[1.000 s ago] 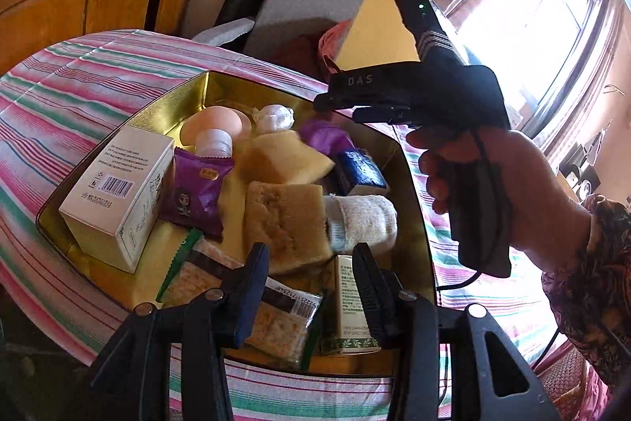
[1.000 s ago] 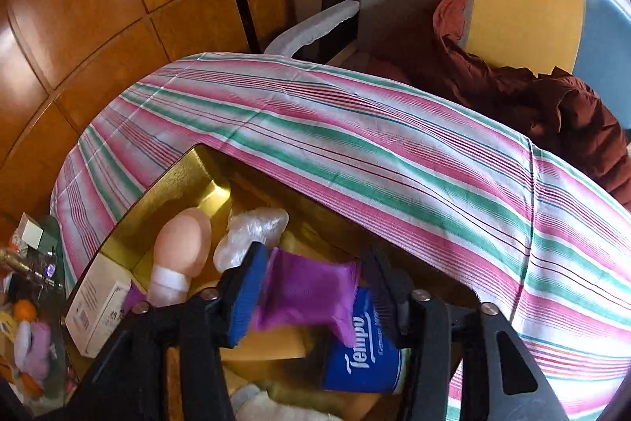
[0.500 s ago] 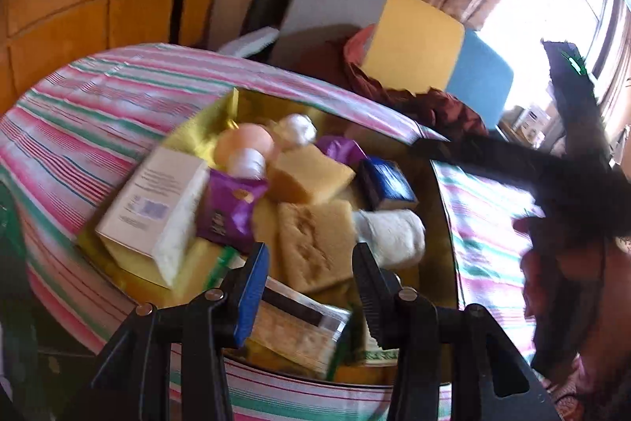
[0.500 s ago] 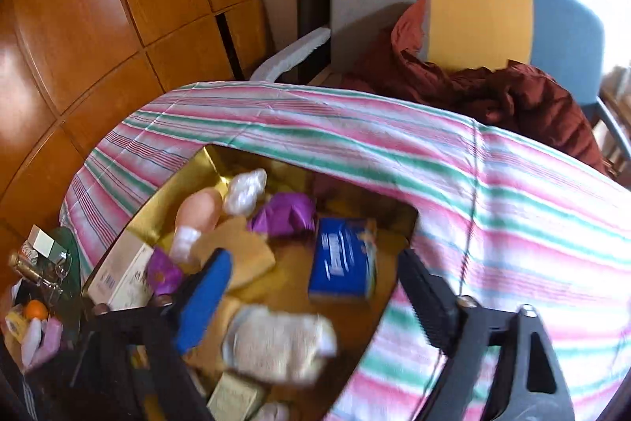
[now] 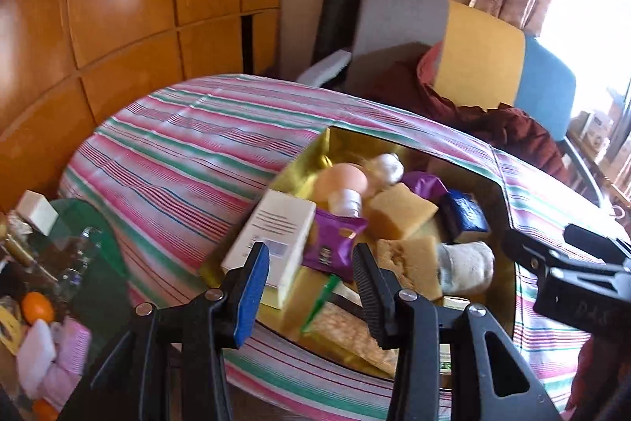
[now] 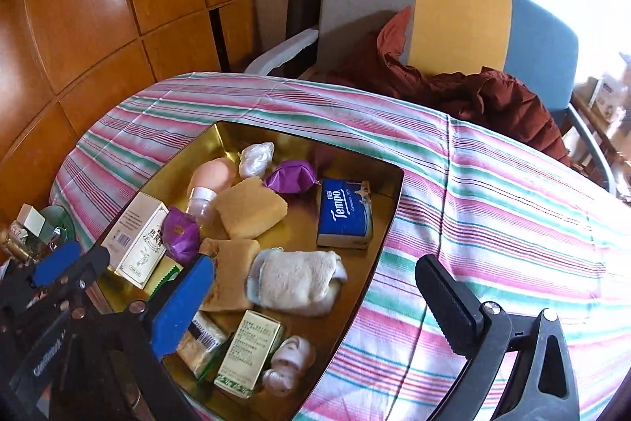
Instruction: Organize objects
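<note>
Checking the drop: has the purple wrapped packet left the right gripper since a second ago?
Yes. The purple packet now lies in the gold tray, beside the Tempo tissue pack; the right gripper just opened.

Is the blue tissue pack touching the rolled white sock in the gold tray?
Apart. The right wrist view shows bare gold tray between the tissue pack and the sock.
</note>
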